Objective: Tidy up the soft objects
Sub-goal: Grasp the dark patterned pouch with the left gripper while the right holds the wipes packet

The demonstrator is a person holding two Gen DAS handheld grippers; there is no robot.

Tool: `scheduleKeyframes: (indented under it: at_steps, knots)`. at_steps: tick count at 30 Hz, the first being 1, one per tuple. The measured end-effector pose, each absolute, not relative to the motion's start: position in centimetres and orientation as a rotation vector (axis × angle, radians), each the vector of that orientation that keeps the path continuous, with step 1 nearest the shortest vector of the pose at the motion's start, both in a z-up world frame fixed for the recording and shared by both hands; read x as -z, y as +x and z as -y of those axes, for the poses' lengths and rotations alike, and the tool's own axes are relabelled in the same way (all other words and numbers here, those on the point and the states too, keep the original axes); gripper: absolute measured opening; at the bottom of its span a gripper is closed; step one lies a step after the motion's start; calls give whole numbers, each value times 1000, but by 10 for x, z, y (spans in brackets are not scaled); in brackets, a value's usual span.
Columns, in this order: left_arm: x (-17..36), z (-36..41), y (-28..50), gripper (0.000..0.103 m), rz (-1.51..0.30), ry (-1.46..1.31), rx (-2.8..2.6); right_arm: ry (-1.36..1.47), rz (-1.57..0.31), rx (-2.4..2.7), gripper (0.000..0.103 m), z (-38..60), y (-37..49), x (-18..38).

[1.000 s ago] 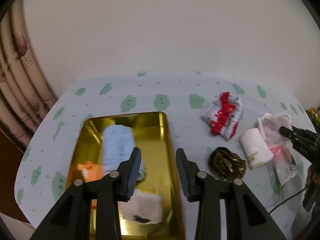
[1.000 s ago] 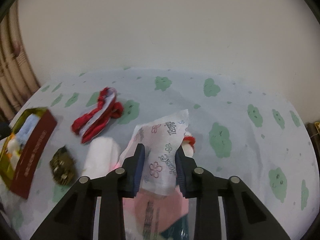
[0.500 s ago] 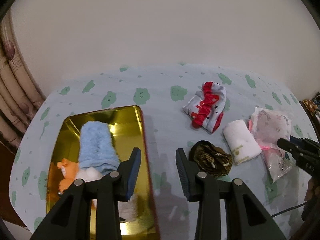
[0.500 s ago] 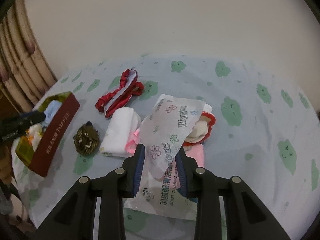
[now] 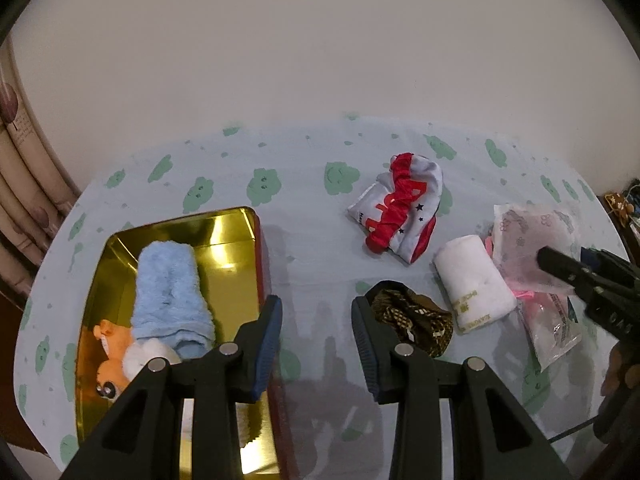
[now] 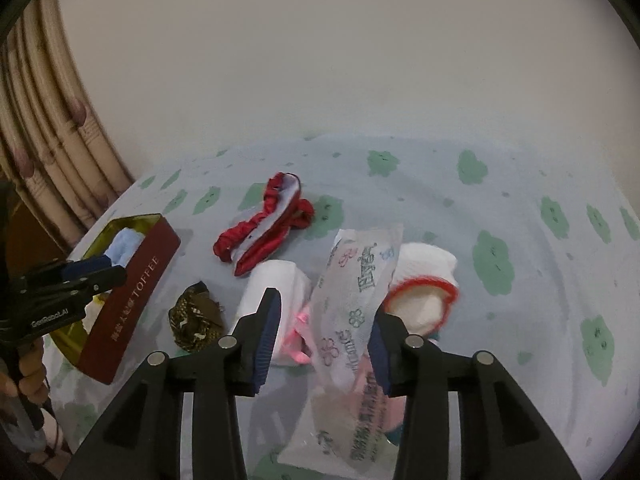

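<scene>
The spread right claw (image 6: 324,334) straddles a translucent flower-printed wipes packet (image 6: 356,292) beside the rolled white towel (image 6: 276,292); the left claw (image 5: 316,340) gapes empty

Beige curtain (image 6: 52,152) beside plain wall (image 6: 340,48)

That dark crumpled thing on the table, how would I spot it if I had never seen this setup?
Start at the gold tin with dark red sides on the cloud-print tablecloth, then look just to its right. There, before the rolled white towel, lies the dark bundle. It is the only brown and gold patterned piece; everything around it is white, red or pink.
</scene>
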State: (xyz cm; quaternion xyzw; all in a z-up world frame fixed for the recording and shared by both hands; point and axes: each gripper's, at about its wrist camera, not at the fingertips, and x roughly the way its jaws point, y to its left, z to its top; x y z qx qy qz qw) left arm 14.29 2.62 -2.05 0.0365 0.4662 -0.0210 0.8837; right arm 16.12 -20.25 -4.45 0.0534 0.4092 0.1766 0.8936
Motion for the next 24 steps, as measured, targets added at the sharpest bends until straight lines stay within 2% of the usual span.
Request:
scheduleKeyframes:
  at_steps: [5, 10, 12, 24]
  knots:
    - [23, -20, 143, 37, -977, 93, 48, 129, -848, -373, 25, 196, 173, 48]
    - [27, -17, 148, 37, -996, 84, 50, 138, -859, -355, 20, 192, 184, 53]
    - [29, -16, 150, 37, -1012, 69, 58, 138, -859, -348, 15, 190, 188, 55]
    - [33, -12, 155, 37, -1032, 59, 53, 142, -882, -298, 15, 183, 221, 67]
